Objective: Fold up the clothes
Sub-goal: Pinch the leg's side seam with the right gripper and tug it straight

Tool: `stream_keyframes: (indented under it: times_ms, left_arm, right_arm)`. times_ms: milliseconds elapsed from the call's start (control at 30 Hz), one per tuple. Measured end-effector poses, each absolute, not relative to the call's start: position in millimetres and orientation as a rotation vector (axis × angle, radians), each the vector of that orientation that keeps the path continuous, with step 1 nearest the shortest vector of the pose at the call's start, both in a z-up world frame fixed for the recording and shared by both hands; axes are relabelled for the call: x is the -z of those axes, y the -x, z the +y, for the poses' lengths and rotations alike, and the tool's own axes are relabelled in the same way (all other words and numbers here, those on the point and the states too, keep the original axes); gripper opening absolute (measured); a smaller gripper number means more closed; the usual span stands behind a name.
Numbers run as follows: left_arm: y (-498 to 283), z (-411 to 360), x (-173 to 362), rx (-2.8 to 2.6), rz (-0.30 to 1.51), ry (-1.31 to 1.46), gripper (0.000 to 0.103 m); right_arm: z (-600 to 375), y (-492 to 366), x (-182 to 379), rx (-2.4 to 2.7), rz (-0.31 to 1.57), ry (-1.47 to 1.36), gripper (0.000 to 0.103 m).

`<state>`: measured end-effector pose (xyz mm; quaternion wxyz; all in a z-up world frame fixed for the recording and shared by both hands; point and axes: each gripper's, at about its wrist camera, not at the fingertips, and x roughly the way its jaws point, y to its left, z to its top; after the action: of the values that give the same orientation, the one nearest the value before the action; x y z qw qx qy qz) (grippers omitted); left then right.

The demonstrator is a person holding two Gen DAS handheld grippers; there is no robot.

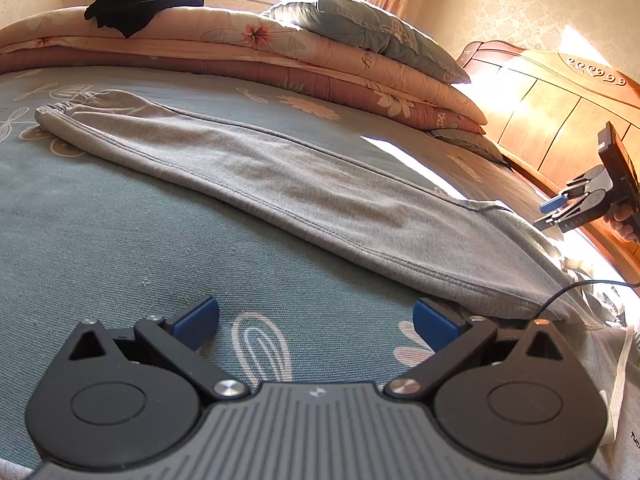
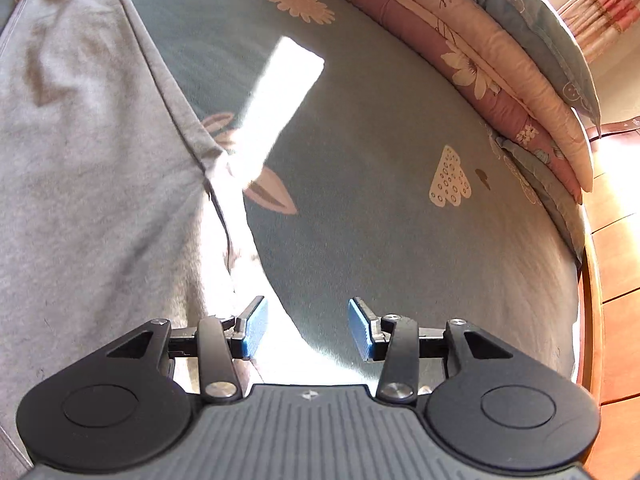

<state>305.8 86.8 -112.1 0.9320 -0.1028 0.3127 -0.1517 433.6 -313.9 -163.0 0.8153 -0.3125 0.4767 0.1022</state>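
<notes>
Grey trousers [image 1: 280, 184], folded lengthwise, lie flat and slantwise across the teal flowered bedsheet [image 1: 100, 240]. My left gripper [image 1: 316, 320] hovers low over the sheet just in front of the trousers' near edge, jaws wide open and empty; its right blue pad [image 1: 434, 326] is close to the hem. In the right wrist view the trousers [image 2: 80, 160] fill the left side. My right gripper [image 2: 308, 328] stands open over the sheet [image 2: 380, 220] beside their sunlit edge, nothing between its pads. From the left wrist view the right gripper [image 1: 560, 208] shows at the far right, held by a hand.
Folded flowered quilts [image 1: 280, 52] with a blue-grey pillow [image 1: 380, 36] and a black garment [image 1: 136, 6] line the bed's far side. A wooden headboard [image 1: 560, 112] stands at the right. A black cable [image 1: 568, 292] and a white drawstring [image 1: 618, 380] lie near the trousers' right end.
</notes>
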Motion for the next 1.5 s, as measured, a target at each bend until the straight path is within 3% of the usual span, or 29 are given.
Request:
stream_keyframes:
  times_ms: [233, 267, 300, 433, 533, 800, 967, 1033, 1133, 1233, 1400, 1433, 1500]
  left_arm:
    - [-306.3, 87.2, 113.3, 0.312, 0.639, 0.214, 0.102]
    - [-306.4, 87.2, 113.4, 0.312, 0.639, 0.214, 0.102]
    - [-306.5, 87.1, 113.5, 0.312, 0.639, 0.214, 0.102]
    - [-306.8, 86.6, 114.0, 0.312, 0.639, 0.213, 0.102]
    - [-306.8, 86.3, 114.6, 0.312, 0.638, 0.214, 0.102]
    - [-306.9, 86.3, 115.3, 0.312, 0.638, 0.215, 0.102]
    - [-306.6, 86.5, 115.5, 0.312, 0.638, 0.216, 0.102]
    - [-306.6, 86.5, 115.5, 0.312, 0.638, 0.215, 0.102]
    - [-306.7, 86.3, 115.5, 0.312, 0.638, 0.214, 0.102]
    - [-306.9, 86.6, 115.7, 0.313, 0.637, 0.216, 0.102]
    - [-306.4, 88.4, 115.8, 0.317, 0.634, 0.228, 0.102]
    - [-306.1, 89.0, 115.8, 0.318, 0.633, 0.232, 0.102]
    - [-306.0, 90.8, 115.9, 0.322, 0.631, 0.243, 0.102]
  right_arm:
    - [-358.6, -439.0, 179.4, -0.209, 1.071, 0.318, 0.050]
    - [-361.9, -439.6, 179.4, -0.208, 1.084, 0.273, 0.046]
    - [-360.6, -437.2, 179.4, -0.225, 1.080, 0.264, 0.036]
    - [-330.7, -426.7, 180.6, -0.218, 1.037, 0.447, 0.012]
    - [-320.6, -426.3, 177.2, -0.106, 0.975, 0.564, 0.009]
    - [-331.0, -444.8, 193.0, 0.026, 0.970, 0.512, 0.008]
    - [-334.9, -446.0, 178.9, 0.047, 0.961, 0.443, 0.010]
    - [-333.6, -441.0, 161.0, -0.011, 0.916, 0.386, 0.017]
    - [-324.5, -439.2, 141.1, -0.135, 0.867, 0.327, 0.049]
    - [-305.7, -444.7, 139.2, -0.224, 0.845, 0.365, 0.061]
    - [-282.9, -471.7, 162.5, -0.295, 0.908, 0.415, 0.063]
    - [-281.1, -476.3, 168.0, -0.301, 0.930, 0.411, 0.056]
    - [-277.7, -477.9, 175.0, -0.339, 0.974, 0.371, 0.027]
